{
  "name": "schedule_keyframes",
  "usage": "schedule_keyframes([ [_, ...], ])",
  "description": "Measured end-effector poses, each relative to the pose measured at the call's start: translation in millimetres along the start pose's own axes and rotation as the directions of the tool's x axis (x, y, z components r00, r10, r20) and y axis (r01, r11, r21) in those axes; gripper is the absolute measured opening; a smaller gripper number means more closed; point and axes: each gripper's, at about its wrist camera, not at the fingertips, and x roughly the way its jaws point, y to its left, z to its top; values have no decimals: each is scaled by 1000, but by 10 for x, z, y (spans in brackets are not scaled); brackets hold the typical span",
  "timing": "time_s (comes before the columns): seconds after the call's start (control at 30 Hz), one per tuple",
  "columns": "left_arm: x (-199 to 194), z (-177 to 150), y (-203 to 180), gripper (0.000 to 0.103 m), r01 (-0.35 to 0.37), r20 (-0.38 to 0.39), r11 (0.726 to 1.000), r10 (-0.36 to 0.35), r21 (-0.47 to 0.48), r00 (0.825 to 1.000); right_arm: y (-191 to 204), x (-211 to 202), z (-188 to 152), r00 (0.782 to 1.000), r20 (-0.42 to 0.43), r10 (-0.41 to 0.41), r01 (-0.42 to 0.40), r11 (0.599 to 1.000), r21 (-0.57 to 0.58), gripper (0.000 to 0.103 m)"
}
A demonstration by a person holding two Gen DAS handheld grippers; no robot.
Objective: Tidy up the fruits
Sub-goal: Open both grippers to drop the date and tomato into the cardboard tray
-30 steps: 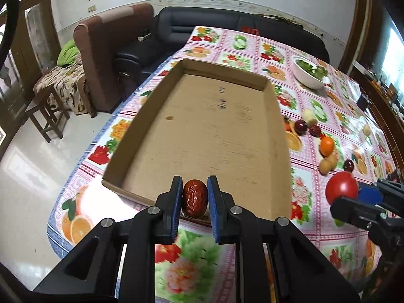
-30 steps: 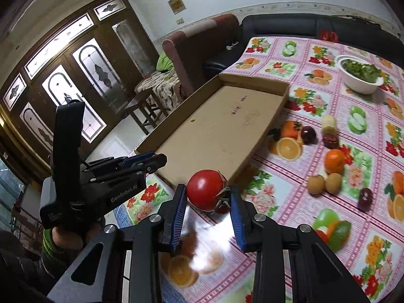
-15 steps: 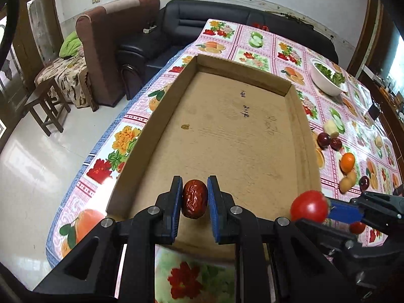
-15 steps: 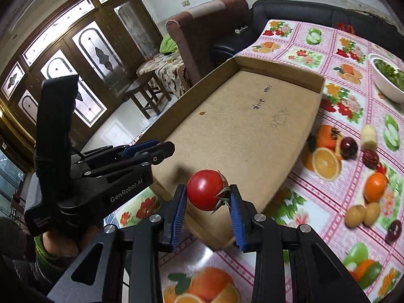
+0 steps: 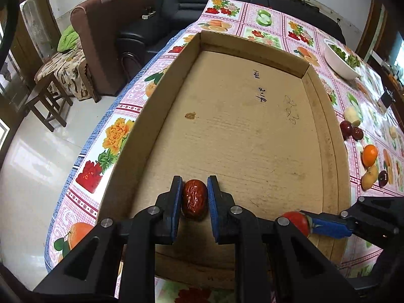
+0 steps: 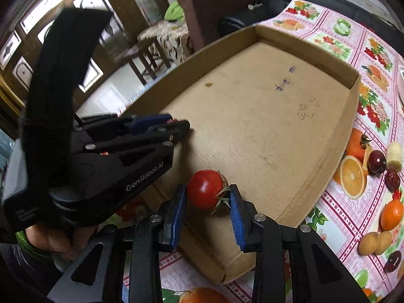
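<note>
A shallow cardboard tray (image 5: 252, 131) lies on the fruit-print tablecloth; it also shows in the right wrist view (image 6: 265, 126). My left gripper (image 5: 195, 199) is shut on a wrinkled red date (image 5: 194, 199) low over the tray's near end. My right gripper (image 6: 208, 197) is shut on a red tomato (image 6: 205, 189) over the tray's near right corner. The tomato (image 5: 295, 221) and right gripper show at the lower right of the left wrist view. The left gripper (image 6: 176, 126) shows at left in the right wrist view.
Loose fruit lies on the cloth right of the tray: a tangerine (image 6: 391, 213), dark plums (image 6: 376, 162), small yellow fruits (image 6: 373, 242) and a banana piece (image 6: 395, 155). A white bowl of greens (image 5: 341, 59) stands far right. Sofa and armchair lie beyond the table's left edge.
Both grippers have moved forward over the tray's near end and lowered, each still holding its fruit. The tomato has come in over the tray's near right corner.
</note>
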Motion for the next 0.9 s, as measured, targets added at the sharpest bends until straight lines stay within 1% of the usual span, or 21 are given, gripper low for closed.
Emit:
schedule_keyframes([
  [0.1,-4,-12,-15,18,-13,7,1000,13,1,1000,8,14,-26,1000,-4,-6,5,1000,-14,34],
  [0.13,-12,-13,-22,19,-19,8,1000,19,2,1000,6,3,-30,1000,-4,-4,3,1000,-12,36],
  [0.17,-18,-20,-22,25,-20,7,1000,20,0,1000,10,-8,-46,1000,-7,1,-1,1000,-16,38],
  [0.2,-21,-25,-15,34,-18,2,1000,18,-7,1000,18,-24,-64,1000,-2,3,-3,1000,-22,37],
  [0.23,-32,-29,-5,37,-14,2,1000,14,-15,1000,30,-53,-93,1000,8,-4,5,1000,-24,38],
  [0.27,-47,-35,5,39,-11,6,1000,12,-23,1000,27,-80,-120,1000,14,-13,14,1000,-21,42],
  [0.33,-91,-42,34,39,-12,14,999,13,-42,1000,-10,-145,-158,1000,23,-13,13,1000,-10,47],
  [0.37,-117,-45,45,39,-12,17,999,13,-49,1000,-25,-196,-184,999,34,0,0,1000,-7,49],
  [0.43,-180,-51,54,39,-16,29,998,17,-60,999,-38,-281,-228,998,54,12,-11,1000,-3,49],
  [0.5,-252,-67,59,46,-15,45,997,18,-70,999,-44,-397,-304,997,75,18,-18,1000,-2,49],
  [0.53,-282,-72,59,47,-15,52,997,19,-74,998,-59,-443,-333,996,87,25,-24,1000,-2,49],
  [0.63,-379,-95,38,47,-14,69,996,20,-84,997,-64,-624,-474,992,121,35,-36,999,13,51],
  [0.7,-446,-122,1,47,-20,81,996,27,-85,996,-103,-682,-508,989,141,42,-47,998,31,51],
  [0.77,-488,-134,-51,47,-25,86,996,31,-81,996,-159,-822,-595,984,175,45,-56,997,57,51],
  [0.9,-575,-171,-170,47,-13,98,998,19,-67,995,-345,-1065,-789,972,233,12,-42,991,125,51],
])
